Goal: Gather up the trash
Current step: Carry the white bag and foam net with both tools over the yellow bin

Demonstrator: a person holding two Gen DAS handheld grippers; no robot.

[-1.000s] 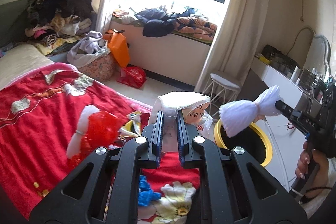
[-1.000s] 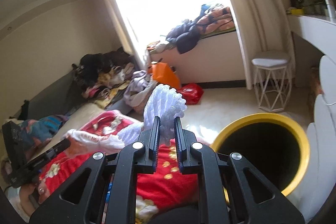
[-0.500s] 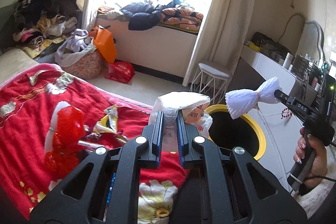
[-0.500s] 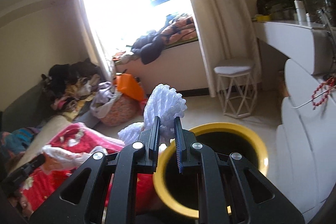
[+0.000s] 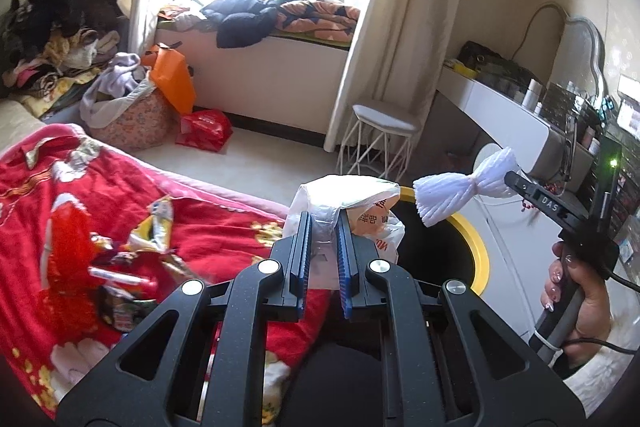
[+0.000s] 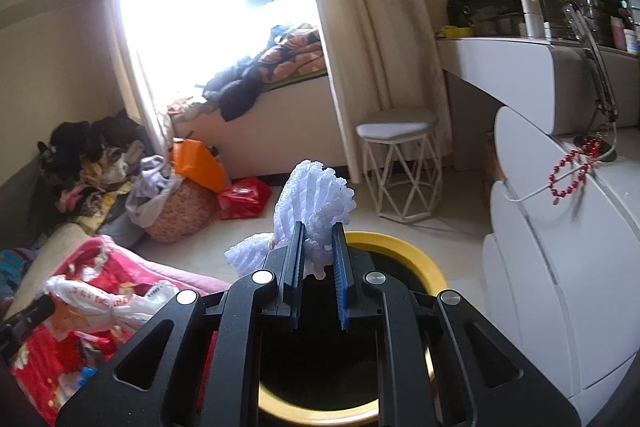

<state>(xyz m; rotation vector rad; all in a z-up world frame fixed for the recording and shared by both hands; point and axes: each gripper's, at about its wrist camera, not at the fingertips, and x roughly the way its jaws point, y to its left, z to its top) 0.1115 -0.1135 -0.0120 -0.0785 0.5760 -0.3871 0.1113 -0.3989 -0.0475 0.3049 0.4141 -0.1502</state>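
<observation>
As you scan left to right: wrappers [image 5: 148, 227] loose on the bed [image 5: 36, 179], light, crinkly. Left tongs [image 5: 323, 227] clamp a bag [image 5: 352, 191], limp, slippery; hold its bunched neck. Right tongs [image 6: 318, 239] pinch foam netting [image 6: 316, 195] over the bin [image 6: 394, 241], soft, springy.

Bin [image 6: 394, 243] interior dark and its near rim hidden behind the right claw [image 6: 318, 251], small jars on the desk [image 6: 520, 55] too small to tell, scraps on the bed [image 5: 224, 215] blurred, plastic bag [image 5: 352, 195] partly hidden by the left claw [image 5: 323, 227]
</observation>
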